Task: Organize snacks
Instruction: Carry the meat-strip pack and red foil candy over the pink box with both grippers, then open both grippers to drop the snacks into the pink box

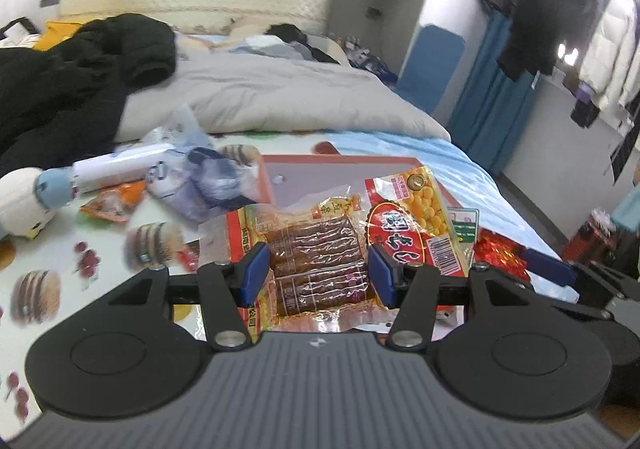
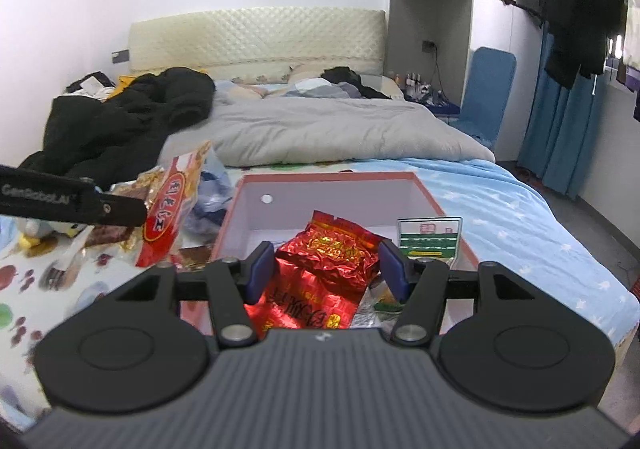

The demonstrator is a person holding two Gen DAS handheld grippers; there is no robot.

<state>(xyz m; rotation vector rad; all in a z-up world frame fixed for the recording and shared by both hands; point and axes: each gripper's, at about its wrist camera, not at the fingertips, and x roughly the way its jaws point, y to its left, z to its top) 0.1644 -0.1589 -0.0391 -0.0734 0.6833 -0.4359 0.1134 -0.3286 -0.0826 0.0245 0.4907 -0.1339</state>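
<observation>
Two snack packs [image 1: 320, 257] apparently held in left tool [image 1: 318, 275].

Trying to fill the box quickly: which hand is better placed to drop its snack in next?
Right. The right gripper holds the red foil pack directly above the open box, while the left gripper holds its snack packs off the box's left side.
</observation>
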